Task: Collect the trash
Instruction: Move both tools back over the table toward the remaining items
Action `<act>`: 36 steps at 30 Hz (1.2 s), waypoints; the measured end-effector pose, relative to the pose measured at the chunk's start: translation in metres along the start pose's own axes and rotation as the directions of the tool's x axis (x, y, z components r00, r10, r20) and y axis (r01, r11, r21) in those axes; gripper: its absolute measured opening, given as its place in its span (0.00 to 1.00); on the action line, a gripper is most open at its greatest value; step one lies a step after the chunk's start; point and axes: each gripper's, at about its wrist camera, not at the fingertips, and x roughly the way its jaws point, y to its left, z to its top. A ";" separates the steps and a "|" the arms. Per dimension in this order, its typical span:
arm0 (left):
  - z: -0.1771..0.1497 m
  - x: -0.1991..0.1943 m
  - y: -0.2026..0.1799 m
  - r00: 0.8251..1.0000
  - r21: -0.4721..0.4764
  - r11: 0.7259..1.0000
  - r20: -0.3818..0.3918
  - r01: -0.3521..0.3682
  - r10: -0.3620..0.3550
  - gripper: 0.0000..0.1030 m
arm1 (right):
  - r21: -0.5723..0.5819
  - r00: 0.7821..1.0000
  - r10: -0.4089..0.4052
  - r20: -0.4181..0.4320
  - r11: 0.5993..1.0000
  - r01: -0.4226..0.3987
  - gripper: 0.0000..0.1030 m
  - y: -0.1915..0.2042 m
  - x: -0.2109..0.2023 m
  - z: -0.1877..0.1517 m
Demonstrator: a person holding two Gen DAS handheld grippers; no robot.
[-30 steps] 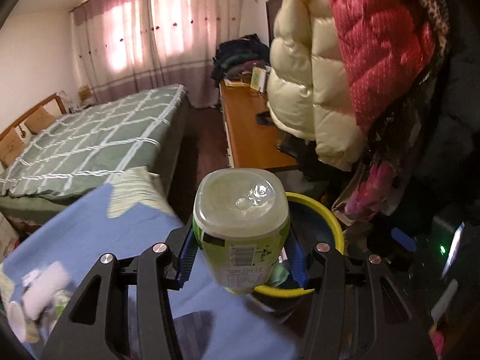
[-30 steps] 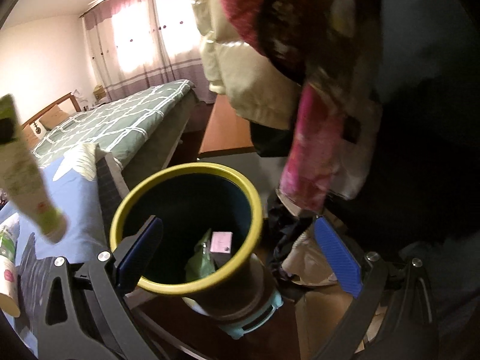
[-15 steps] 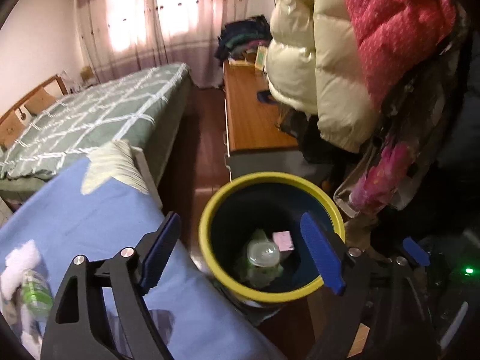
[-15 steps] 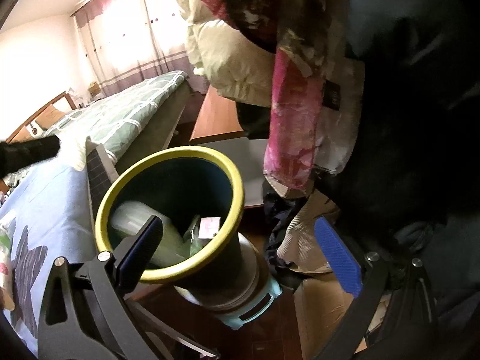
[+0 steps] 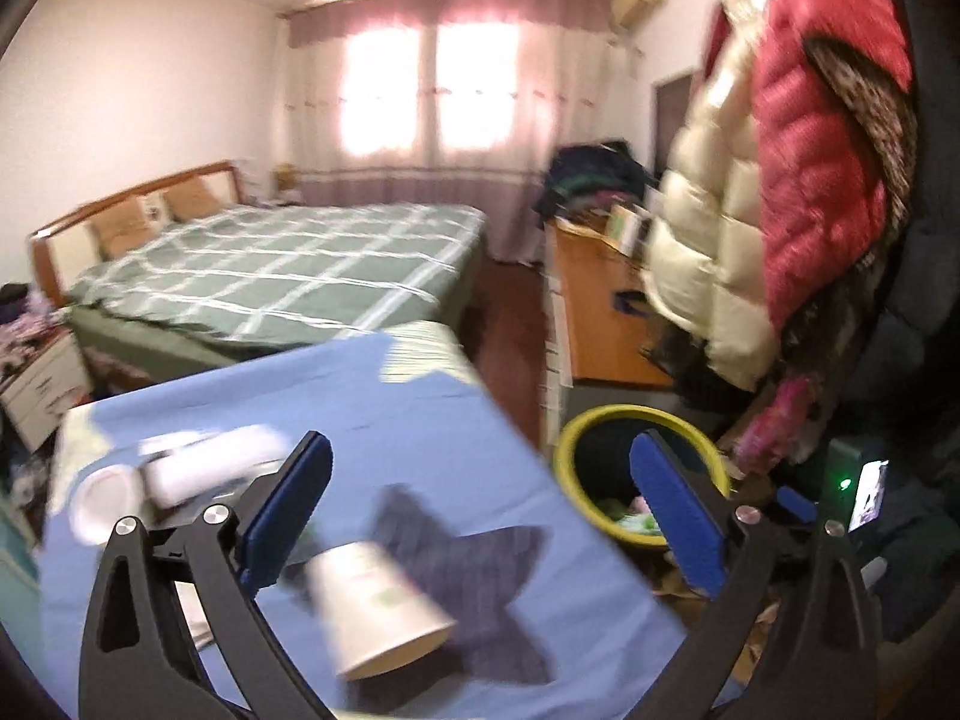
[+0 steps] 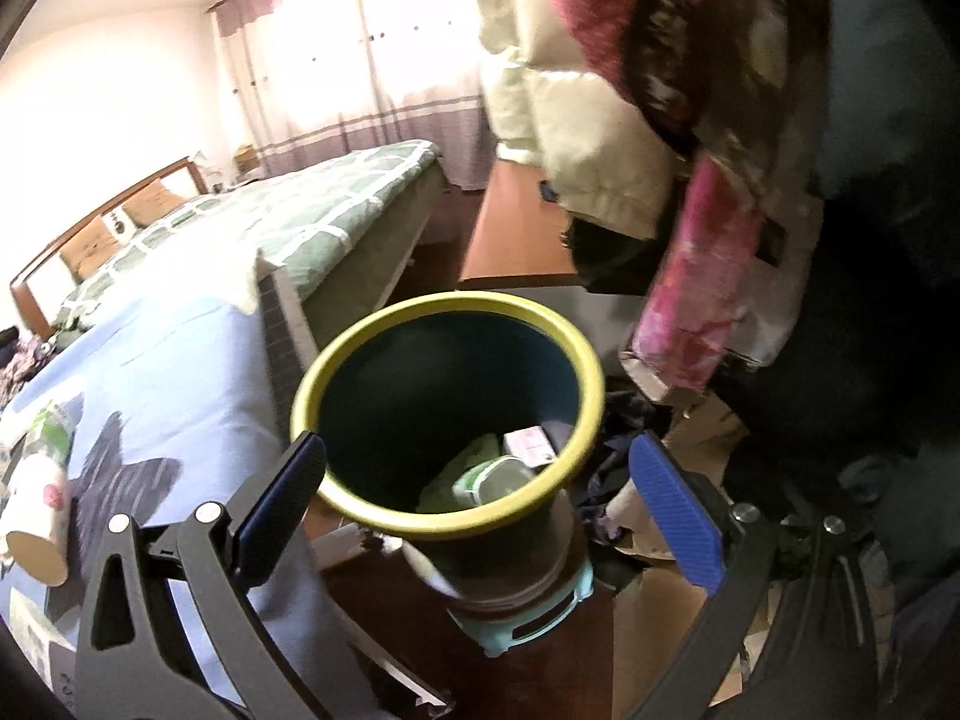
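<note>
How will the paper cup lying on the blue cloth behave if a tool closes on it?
The paper cup lies on its side with its open mouth showing, so it looks empty and probably light. Thin paper walls would likely crush under a firm pinch, most easily near the rim. On its side it may roll in a curve if nudged; the soft blue cloth should slow that.

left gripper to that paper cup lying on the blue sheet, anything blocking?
Nothing visible. The paper cup lies on its side on the blue sheet, just ahead of the left gripper, whose jaws are opening with nothing between them.
</note>
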 end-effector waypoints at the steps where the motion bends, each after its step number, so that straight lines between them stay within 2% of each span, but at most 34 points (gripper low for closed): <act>1: -0.005 -0.010 0.013 0.999 -0.018 0.999 0.013 -0.031 0.032 0.95 | -0.009 1.000 0.008 0.000 1.000 -0.008 0.94 0.005 -0.001 -0.001; 6: -0.033 -0.048 0.071 0.989 -0.107 0.983 0.018 -0.147 0.150 0.95 | -0.077 0.998 0.060 -0.003 0.995 -0.060 0.94 0.040 -0.010 -0.006; 10: -0.060 -0.072 0.111 0.974 -0.184 0.957 0.002 -0.224 0.228 0.95 | -0.136 0.991 0.129 -0.020 0.982 -0.130 0.94 0.074 -0.018 -0.012; 17: -0.094 -0.109 0.161 0.943 -0.259 0.910 -0.015 -0.324 0.332 0.95 | -0.246 0.961 0.266 -0.075 0.929 -0.276 0.94 0.138 -0.032 -0.026; 20: -0.101 -0.117 0.170 0.935 -0.275 0.897 -0.015 -0.345 0.355 0.95 | -0.277 0.935 0.339 -0.100 0.893 -0.354 0.94 0.166 -0.041 -0.027; 26: -0.106 -0.139 0.191 0.890 -0.294 0.850 -0.010 -0.438 0.455 0.95 | -0.361 0.870 0.473 -0.137 0.794 -0.489 0.94 0.231 -0.065 -0.023; 29: -0.112 -0.146 0.205 0.877 -0.323 0.827 -0.021 -0.460 0.480 0.95 | -0.395 0.852 0.495 -0.169 0.758 -0.519 0.92 0.262 -0.071 -0.026; 32: -0.118 -0.147 0.216 0.869 -0.343 0.810 -0.038 -0.476 0.494 0.95 | -0.410 0.819 0.512 -0.258 0.710 -0.573 0.83 0.302 -0.068 -0.038; 34: -0.121 -0.147 0.221 0.867 -0.351 0.805 -0.042 -0.479 0.497 0.95 | -0.406 0.797 0.514 -0.317 0.686 -0.604 0.83 0.325 -0.064 -0.048; 36: -0.123 -0.147 0.225 0.863 -0.352 0.801 -0.047 -0.485 0.502 0.95 | -0.413 0.786 0.496 -0.368 0.671 -0.616 0.83 0.352 -0.058 -0.060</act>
